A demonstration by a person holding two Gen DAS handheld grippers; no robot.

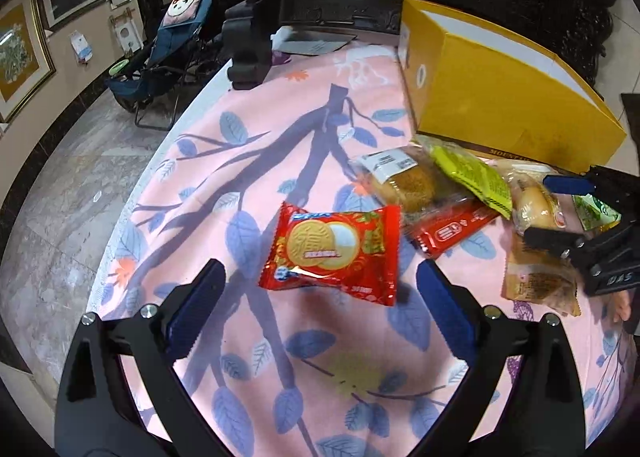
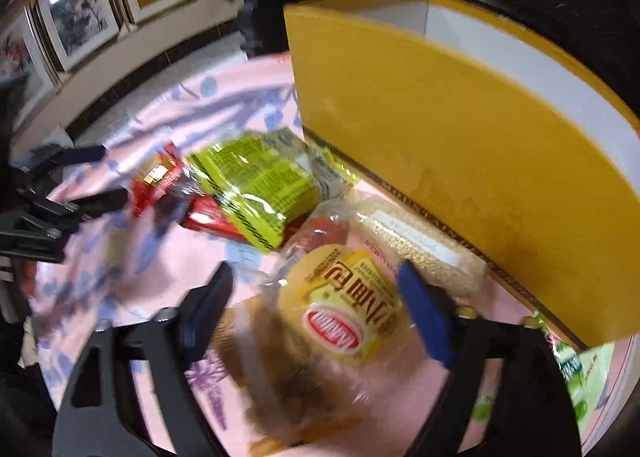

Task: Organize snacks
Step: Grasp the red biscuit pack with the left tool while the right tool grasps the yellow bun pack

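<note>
A red cookie packet [image 1: 334, 253] lies on the pink leaf-print tablecloth [image 1: 248, 161], just ahead of my open, empty left gripper [image 1: 320, 285]. Beyond it lies a heap of snacks: a bun in clear wrap [image 1: 408, 181], a lime-green packet [image 1: 472, 173], a red bar [image 1: 448, 231]. My right gripper [image 2: 316, 289] is open, its jaws on either side of a yellow bread packet [image 2: 344, 317]; contact is not clear. It shows at the right of the left wrist view [image 1: 560, 213]. The lime-green packet [image 2: 256, 185] lies ahead of it.
An open yellow cardboard box [image 1: 480, 85] stands at the far right of the table, its wall close beside the right gripper [image 2: 440, 117]. A sesame snack pack [image 2: 416, 245] lies against the box. A green packet [image 2: 580, 373] lies at the right. The table edge curves left, with floor and a folding chair [image 1: 160, 57] beyond.
</note>
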